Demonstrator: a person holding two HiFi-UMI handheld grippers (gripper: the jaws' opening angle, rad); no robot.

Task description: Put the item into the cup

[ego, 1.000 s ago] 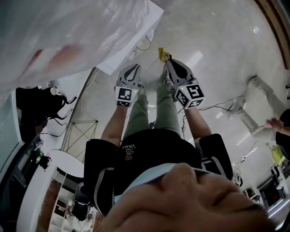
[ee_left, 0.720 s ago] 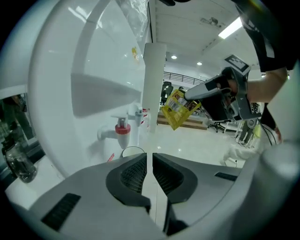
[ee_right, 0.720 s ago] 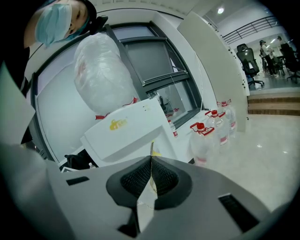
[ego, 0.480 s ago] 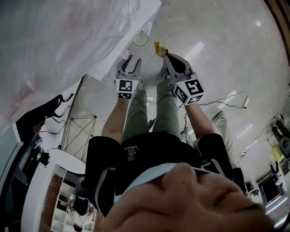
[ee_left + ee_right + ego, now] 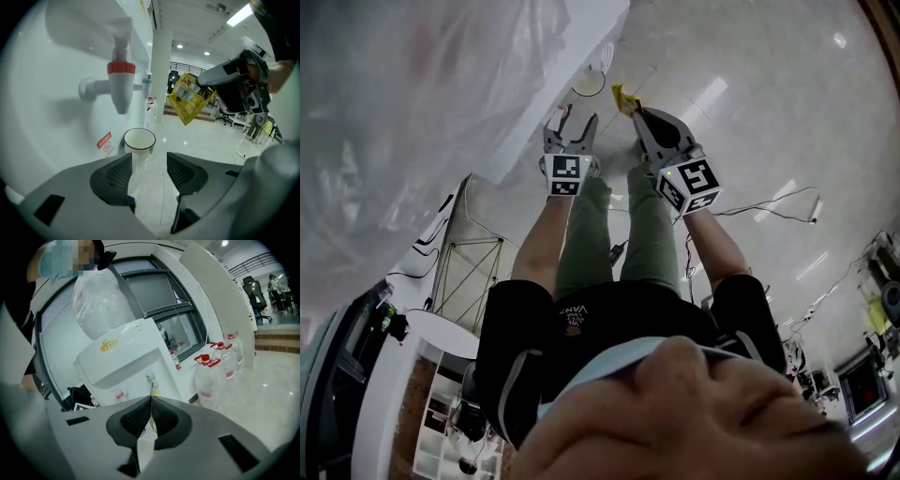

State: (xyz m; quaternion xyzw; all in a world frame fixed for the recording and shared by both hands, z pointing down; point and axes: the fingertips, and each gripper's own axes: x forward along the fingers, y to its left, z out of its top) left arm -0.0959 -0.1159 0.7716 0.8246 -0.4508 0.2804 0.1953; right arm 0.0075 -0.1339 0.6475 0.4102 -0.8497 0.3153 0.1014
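Observation:
A white cup with a dark rim stands under the red tap of a water dispenser; the head view shows the cup from above. My left gripper points at it from just short, jaws opening, with nothing between them. The right gripper is shut on a yellow snack packet, which hangs to the right of the cup and higher up. Seen from the right gripper, the packet shows edge-on between the pads.
The white water dispenser stands against the wall with a clear plastic bag on top. Several large water bottles stand on the glossy floor to its right. A blue tap sits beyond the red one.
The left gripper's jaws have gone from shut to wide apart. Both grippers have edged forward toward the cup, the packet still in the right one.

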